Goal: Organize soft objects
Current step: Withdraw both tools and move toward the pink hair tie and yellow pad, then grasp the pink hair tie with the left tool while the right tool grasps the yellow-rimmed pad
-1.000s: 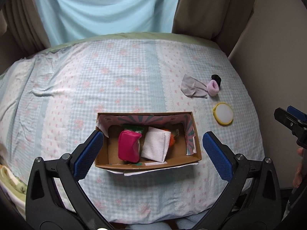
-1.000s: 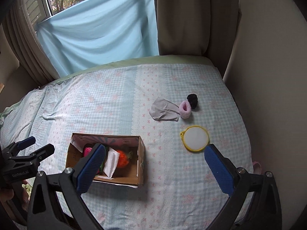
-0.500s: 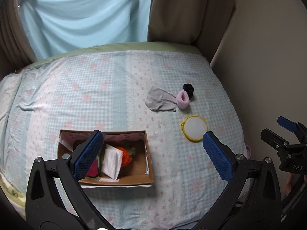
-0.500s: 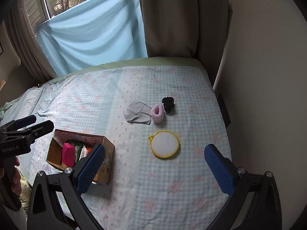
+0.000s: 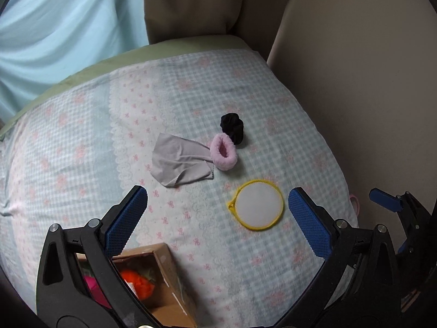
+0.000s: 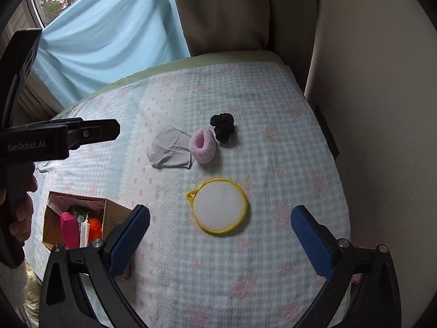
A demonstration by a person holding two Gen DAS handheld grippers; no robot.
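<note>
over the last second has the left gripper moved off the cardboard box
Yes. The left gripper swung right, from framing the cardboard box to framing the yellow-rimmed pad; the box now sits lower left.

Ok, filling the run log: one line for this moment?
left gripper open, empty | right gripper open above yellow-rimmed pad | grey cloth, pink scrunchie, black scrunchie unboxed

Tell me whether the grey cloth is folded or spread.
Loosely crumpled: the grey cloth lies rumpled with creases, one corner against the pink scrunchie.

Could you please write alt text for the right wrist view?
The open right gripper hovers over a checked bedspread, framing a yellow-rimmed mesh pad. Beyond lie a pink scrunchie, black scrunchie and grey cloth; a cardboard box sits left.
</note>
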